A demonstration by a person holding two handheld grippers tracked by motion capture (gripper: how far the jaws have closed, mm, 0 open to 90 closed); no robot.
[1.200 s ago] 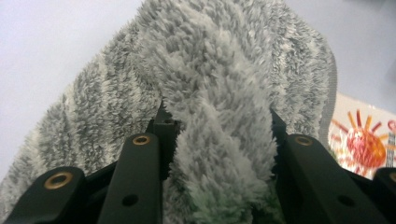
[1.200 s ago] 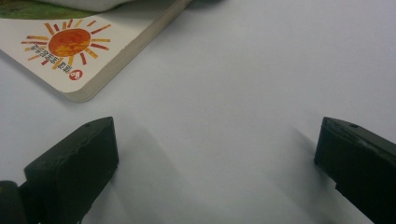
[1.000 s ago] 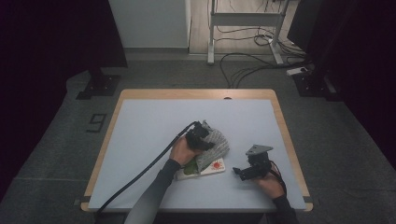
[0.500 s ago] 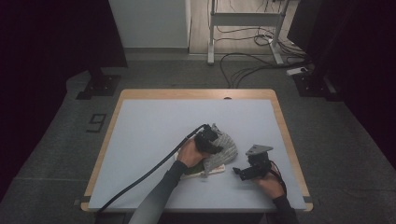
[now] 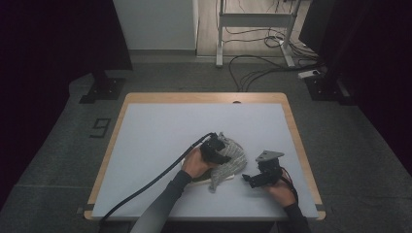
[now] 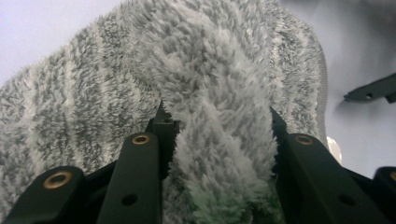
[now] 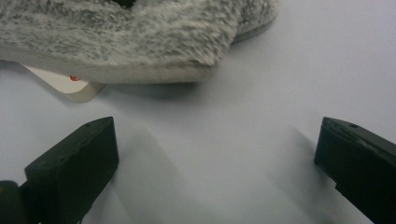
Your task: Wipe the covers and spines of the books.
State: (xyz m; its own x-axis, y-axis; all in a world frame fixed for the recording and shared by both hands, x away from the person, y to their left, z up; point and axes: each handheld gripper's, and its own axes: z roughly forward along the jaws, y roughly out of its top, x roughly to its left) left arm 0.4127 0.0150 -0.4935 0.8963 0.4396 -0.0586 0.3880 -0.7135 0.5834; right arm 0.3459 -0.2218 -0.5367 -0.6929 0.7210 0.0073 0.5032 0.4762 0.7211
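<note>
Between the black jaws of the left gripper [image 6: 219, 154] a thick fold of the fluffy grey striped cloth [image 6: 210, 70] is pinched, the pile bulging out above the pads, so the grip looks deep enough to carry the fabric. From above, that gripper [image 5: 219, 151] sits on top of the cloth [image 5: 232, 162], which lies bunched near the front middle of the table [image 5: 145, 141], half draped over a flat white card or packet with a red mark [image 7: 70, 84] that pokes out from under its hem. Off to the side, the right gripper [image 5: 250, 178] rests low on the tabletop with its jaws spread wide and nothing between them [image 7: 210, 154], close to the cloth's edge but not touching it. To do this well, I would judge that the pinched fold should be drawn slowly and kept low, so the cloth slides rather than flips and the card beneath is not dragged along. The free gripper is well placed to take the near hem or pin the card. A snatch could let the plush pile slip from the pads.
</note>
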